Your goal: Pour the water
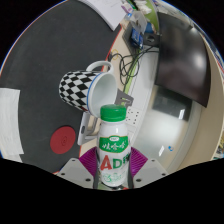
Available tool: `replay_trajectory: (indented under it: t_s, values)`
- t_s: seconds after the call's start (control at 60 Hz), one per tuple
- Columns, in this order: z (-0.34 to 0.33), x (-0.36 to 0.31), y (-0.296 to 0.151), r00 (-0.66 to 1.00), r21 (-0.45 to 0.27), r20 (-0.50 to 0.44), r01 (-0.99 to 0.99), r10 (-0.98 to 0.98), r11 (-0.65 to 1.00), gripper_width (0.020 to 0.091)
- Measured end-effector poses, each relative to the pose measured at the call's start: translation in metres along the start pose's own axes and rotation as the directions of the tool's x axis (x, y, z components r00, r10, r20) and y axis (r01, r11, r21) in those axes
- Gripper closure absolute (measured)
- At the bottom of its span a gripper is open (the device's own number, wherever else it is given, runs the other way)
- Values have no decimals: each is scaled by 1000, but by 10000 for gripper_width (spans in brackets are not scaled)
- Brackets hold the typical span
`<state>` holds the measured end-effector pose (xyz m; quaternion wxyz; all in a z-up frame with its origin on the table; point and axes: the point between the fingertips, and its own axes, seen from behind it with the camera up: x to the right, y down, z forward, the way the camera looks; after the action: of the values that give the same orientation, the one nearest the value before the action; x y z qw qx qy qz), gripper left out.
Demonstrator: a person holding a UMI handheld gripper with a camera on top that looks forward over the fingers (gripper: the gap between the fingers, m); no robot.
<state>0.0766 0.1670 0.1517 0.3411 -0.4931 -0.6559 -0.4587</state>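
Observation:
A small white bottle (113, 150) with a green cap and red and blue "AD" lettering stands between my fingers, and both purple pads (86, 163) press on its sides. My gripper (113, 168) is shut on the bottle and holds it upright. Just beyond the bottle's cap, up and to the left, a mug (88, 87) with a black and white checkered outside and a white inside appears tipped, its mouth facing the bottle's cap. The whole scene looks tilted. No liquid is visible in the mug or in the air.
A red round disc (63, 138) lies on the white table (40, 120) left of the bottle. Beyond the mug are tangled cables (128, 68) and a dark monitor (180, 60) with a white board-like surface (168, 115) to the right.

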Motion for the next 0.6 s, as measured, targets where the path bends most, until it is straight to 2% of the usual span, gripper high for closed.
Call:
replay_trajectory:
  t_s: [0.183,0.333,0.483,0.6]
  values:
    - [-5,1,-8,995,20,24,-94,93,995,708]
    - [-27,25,-12,918,96,68,-396,391,913,705]
    - [-51,30,-8,595,106,200,-803,779,586,686]
    - [-57,29,-5,308,128,292,-951,905,282,688]
